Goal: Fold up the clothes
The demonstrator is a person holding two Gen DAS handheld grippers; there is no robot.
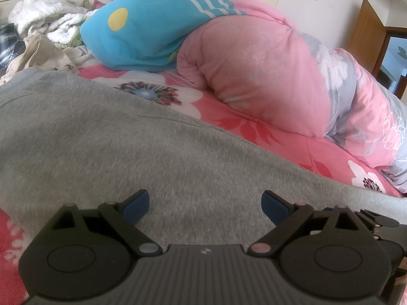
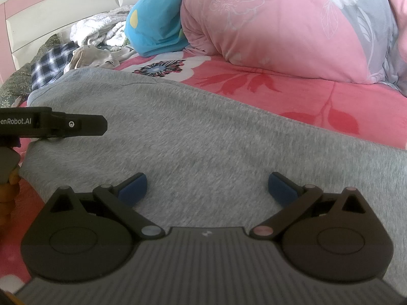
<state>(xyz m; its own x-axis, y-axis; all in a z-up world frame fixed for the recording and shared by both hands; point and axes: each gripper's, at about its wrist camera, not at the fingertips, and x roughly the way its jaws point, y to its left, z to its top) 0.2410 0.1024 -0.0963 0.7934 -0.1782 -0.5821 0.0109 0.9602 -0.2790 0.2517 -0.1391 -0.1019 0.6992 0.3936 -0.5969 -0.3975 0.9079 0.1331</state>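
- Grey fabric fills both views: a grey sweatshirt-like garment (image 1: 106, 137) lies spread flat on the bed (image 1: 254, 127), over a pink floral sheet.
- Only the right wrist view shows the left tool (image 2: 76, 125) from outside, a black body at the garment's left edge with a person's hand (image 2: 9, 185) under it; whether it touches the cloth there I cannot tell.
- Only the right wrist view shows the pink and white headboard (image 2: 63, 5) and most of a blue checked cloth (image 2: 48, 66) in the pile at the far left.
- Only the left wrist view shows a wooden door (image 1: 368, 38) at the far right.
- Both views show, left to right, a heap of clothes (image 1: 45, 33) with white fluffy and beige pieces, a blue pillow (image 1: 142, 35) with a yellow dot, and a rolled pink quilt (image 1: 267, 58).
- No container shows in either view.
- Left tool in its own view: jaws spread wide, blue pads (image 1: 138, 204) over the grey garment, nothing between them.
- Right tool (image 2: 207, 188): jaws spread wide as well, blue pads (image 2: 133, 186) above the garment's near part, gripping nothing.
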